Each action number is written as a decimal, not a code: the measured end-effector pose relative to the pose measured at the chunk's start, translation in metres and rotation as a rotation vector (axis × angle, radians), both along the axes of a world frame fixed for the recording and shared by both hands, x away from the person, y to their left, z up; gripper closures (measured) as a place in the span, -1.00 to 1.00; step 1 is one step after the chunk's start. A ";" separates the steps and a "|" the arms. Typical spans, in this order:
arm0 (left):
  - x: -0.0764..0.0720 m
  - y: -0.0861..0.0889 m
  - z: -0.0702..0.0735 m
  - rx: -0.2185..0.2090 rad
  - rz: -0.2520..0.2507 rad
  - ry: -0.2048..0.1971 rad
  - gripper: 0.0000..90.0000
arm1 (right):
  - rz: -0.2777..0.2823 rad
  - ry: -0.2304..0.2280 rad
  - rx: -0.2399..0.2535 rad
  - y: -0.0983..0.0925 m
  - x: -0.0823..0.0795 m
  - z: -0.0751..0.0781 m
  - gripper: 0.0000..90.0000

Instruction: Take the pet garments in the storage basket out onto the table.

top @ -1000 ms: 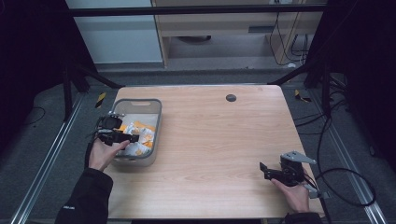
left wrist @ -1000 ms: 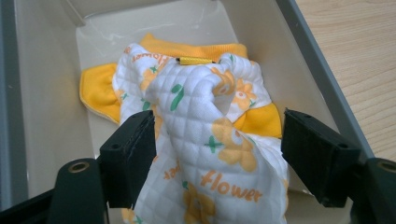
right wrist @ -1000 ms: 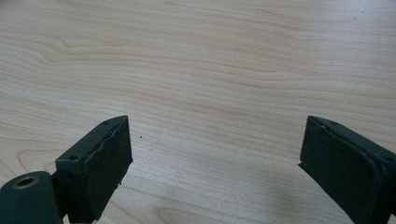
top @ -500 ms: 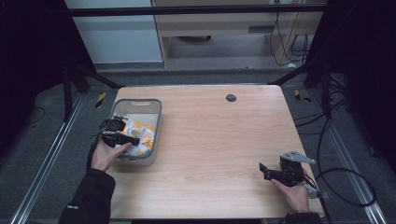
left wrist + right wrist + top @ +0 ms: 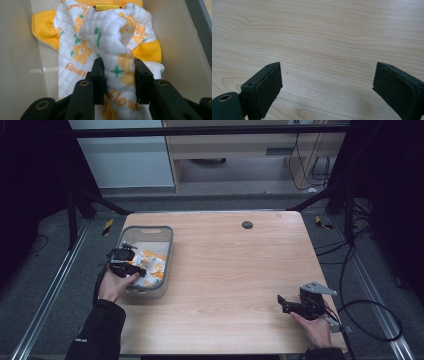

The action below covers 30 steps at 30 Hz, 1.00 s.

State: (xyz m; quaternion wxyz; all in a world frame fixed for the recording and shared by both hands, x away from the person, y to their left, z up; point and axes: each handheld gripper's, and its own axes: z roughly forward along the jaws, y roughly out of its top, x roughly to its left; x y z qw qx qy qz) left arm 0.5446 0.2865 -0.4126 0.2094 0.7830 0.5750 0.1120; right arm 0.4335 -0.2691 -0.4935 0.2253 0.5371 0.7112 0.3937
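Your left gripper (image 5: 119, 75) pinches the flowered cloth (image 5: 110, 40) inside the bin (image 5: 167, 251); your right gripper (image 5: 327, 85) gapes wide over the bare table (image 5: 324, 30) near its right front corner.

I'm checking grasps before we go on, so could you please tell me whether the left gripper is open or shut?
Shut on the cloth. In the left gripper view, the left gripper pinches a bunched fold of it between both jaws, inside the bin.

My left hand (image 5: 114, 285) reaches forward from a dark sleeve (image 5: 97, 332), carrying the left gripper (image 5: 131, 264) with its jaws pinched tight on a fold of cloth (image 5: 120, 62). My right hand (image 5: 314, 329) sits low at the near right, holding the right gripper (image 5: 283, 302) level, pointing left, jaws spread wide apart.
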 end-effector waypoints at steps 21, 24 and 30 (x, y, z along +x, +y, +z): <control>-0.006 0.002 0.035 0.000 -0.015 -0.061 0.61 | 0.003 -0.005 -0.009 0.000 0.001 -0.001 -0.81; -0.008 0.002 0.044 -0.007 -0.019 -0.080 0.61 | 0.004 -0.005 -0.009 0.000 0.001 -0.001 -0.81; -0.011 0.003 0.059 -0.015 -0.032 -0.103 0.62 | 0.004 -0.004 -0.010 0.000 0.001 -0.001 -0.81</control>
